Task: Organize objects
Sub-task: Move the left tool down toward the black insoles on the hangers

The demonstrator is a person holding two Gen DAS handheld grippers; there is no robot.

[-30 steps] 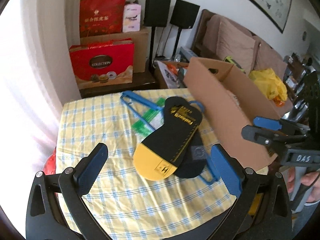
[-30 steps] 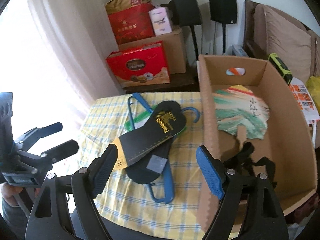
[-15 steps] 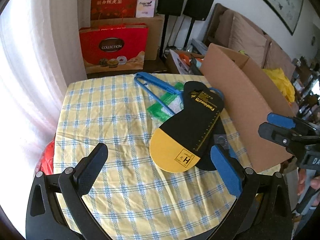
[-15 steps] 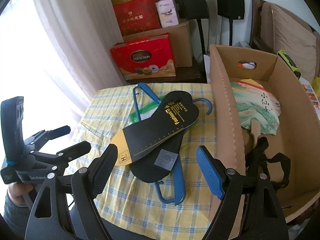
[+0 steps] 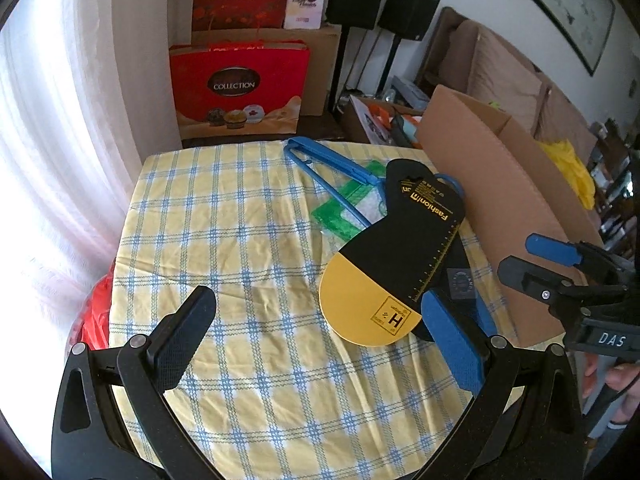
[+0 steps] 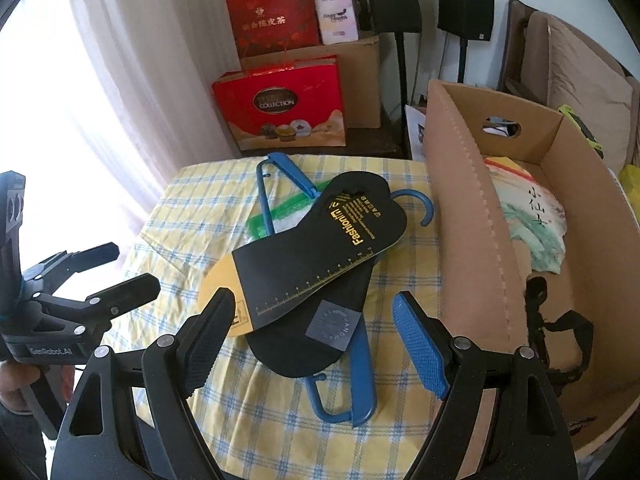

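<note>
Both grippers are hovering with fingers spread wide, gripping nothing: left gripper, right gripper. Two stacked insoles are lying across a blue hanger on the counter, just beside the cardboard box.

Right tool jaws wide apart, empty, above two stacked insoles lying across blue hanger on checked table. Cardboard box beside them holds painted fan.
</note>
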